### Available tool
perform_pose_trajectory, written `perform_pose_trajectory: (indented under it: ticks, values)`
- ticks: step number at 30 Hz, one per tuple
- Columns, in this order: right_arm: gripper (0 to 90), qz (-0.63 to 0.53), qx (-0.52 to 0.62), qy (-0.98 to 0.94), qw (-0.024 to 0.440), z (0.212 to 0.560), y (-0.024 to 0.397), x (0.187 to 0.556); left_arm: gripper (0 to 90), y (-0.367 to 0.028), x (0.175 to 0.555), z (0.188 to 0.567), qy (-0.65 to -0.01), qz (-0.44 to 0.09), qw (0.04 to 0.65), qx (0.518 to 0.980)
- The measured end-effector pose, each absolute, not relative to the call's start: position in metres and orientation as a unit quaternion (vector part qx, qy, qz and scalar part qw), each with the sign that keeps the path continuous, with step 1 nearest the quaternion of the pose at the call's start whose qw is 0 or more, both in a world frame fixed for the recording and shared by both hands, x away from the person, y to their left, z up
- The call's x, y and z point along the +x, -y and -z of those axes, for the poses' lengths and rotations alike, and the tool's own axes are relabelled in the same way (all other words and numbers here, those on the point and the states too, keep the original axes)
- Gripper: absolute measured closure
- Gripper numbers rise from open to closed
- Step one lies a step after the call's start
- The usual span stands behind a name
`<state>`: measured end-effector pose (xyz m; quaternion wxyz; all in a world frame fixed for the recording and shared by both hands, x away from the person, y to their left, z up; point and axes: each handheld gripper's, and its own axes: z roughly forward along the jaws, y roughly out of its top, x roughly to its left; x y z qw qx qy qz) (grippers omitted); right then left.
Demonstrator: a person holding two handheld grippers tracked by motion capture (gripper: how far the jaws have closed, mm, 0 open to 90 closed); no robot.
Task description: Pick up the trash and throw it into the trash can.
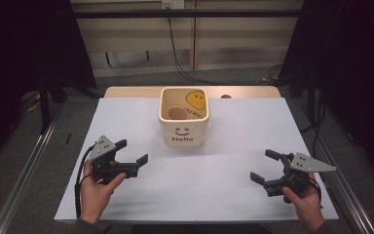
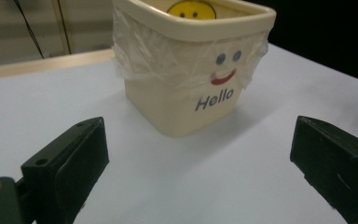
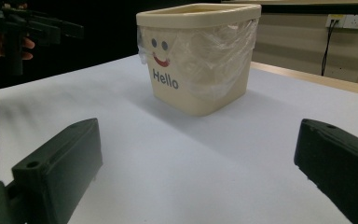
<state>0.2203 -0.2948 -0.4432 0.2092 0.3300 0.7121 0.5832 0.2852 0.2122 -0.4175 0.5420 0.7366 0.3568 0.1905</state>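
Bin [image 1: 184, 127] position decides my next move: the cream bin stands at the far middle of the white table [image 1: 233, 175], up and to the right of my left gripper [image 1: 133, 152] and up and to the left of my right gripper [image 1: 261, 166]. Both sit near the table's near edge, well apart from it, the left one a little closer by my reading. Each has its jaws spread wide with nothing between them. In the left gripper view the bin is dead ahead between the jaws.

It is a squarish tub with rounded corners, tapering downward, in smooth matte plastic with a thick rolled rim. A thin crinkled clear liner [image 2: 168, 60] folds over the rim and clings to the outside. A printed face and "Hello" face me. Inside lie a yellow smiley disc [image 1: 196, 100] and a tan cup [image 1: 177, 113].
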Motion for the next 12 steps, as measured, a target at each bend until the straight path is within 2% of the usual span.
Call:
perform_pose_trajectory:
  ticks: [12]
  values:
    - [0.3,-0.586,0.334,-0.707,0.211,0.4428,0.2955,0.2205,3.3,-0.2198,0.2751,0.4196,-0.342,-0.218,0.575,0.710]
